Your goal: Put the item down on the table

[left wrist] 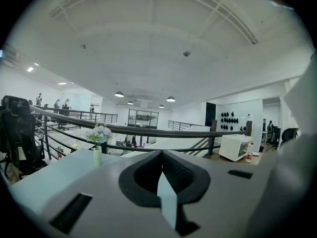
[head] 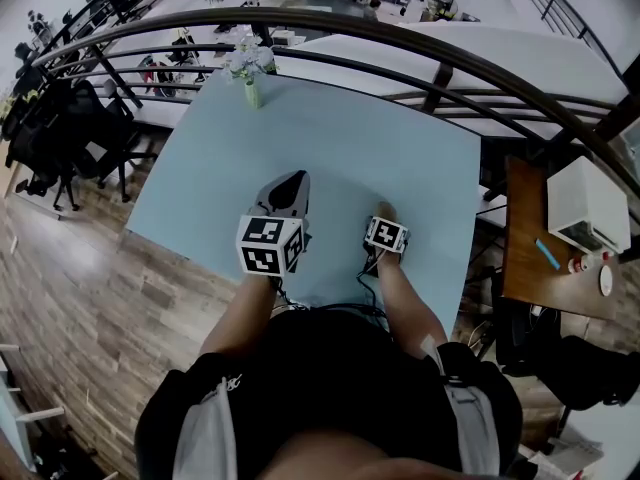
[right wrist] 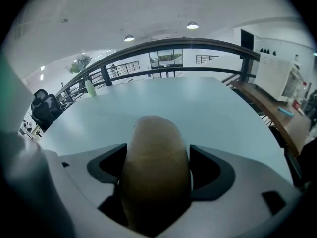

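Observation:
A brown, oblong, potato-like item (right wrist: 154, 143) sits between the jaws of my right gripper (right wrist: 157, 168), which is shut on it just above the pale blue table (right wrist: 198, 103). In the head view the right gripper (head: 384, 211) hovers over the table's near edge, and only the item's tip shows past its marker cube. My left gripper (head: 292, 182) is beside it to the left, over the table (head: 350, 138). Its dark jaws meet with nothing between them, as the left gripper view (left wrist: 161, 157) shows.
A small vase of flowers (head: 250, 73) stands at the table's far left corner. A curved dark railing (head: 420, 48) runs behind the table. To the right, a wooden side desk holds a white box (head: 585, 203). Black office chairs (head: 60, 138) stand at the left.

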Demonstrator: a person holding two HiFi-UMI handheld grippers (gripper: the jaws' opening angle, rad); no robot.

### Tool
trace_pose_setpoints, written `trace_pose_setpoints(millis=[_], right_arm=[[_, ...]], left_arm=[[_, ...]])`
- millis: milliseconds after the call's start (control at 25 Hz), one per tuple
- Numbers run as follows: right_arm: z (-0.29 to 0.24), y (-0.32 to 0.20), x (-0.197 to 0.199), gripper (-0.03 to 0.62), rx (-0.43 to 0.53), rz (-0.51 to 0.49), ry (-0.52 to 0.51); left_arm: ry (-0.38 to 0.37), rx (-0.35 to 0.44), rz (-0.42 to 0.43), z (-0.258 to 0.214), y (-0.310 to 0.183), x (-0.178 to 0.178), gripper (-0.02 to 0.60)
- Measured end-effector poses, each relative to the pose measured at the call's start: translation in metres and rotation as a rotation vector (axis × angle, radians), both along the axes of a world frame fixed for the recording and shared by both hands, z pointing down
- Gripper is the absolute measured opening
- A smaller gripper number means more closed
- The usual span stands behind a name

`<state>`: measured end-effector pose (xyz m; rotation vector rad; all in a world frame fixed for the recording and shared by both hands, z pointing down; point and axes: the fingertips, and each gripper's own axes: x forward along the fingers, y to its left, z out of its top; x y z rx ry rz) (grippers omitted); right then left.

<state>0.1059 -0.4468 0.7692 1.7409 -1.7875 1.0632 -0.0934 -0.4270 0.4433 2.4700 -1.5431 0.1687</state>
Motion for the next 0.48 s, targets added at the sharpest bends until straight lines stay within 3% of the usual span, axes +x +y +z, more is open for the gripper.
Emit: trace_pose_setpoints(millis=[80, 240, 400, 480], right_arm=[[-0.004, 0.002, 0.014, 0.402, 0.003, 0.039, 0.070], [-0.029, 0.002, 0.018, 0.408, 0.045, 0.084, 0.062], [-0.087, -0.019, 0.019, 0.399, 0.226, 0.063, 0.038], [-0.123, -0.025, 0.017, 0.357, 0.342, 0.029, 0.057]], left_arm=[[0.002, 0.001, 0.004, -0.001, 0.000, 0.001, 0.014], [0.010, 0.002, 0.015, -0.001, -0.001, 0.001, 0.014], [0.017, 0.004, 0.036, -0.001, -0.003, 0.010, 0.014], [0.019, 0.004, 0.055, -0.001, -0.004, 0.018, 0.013]])
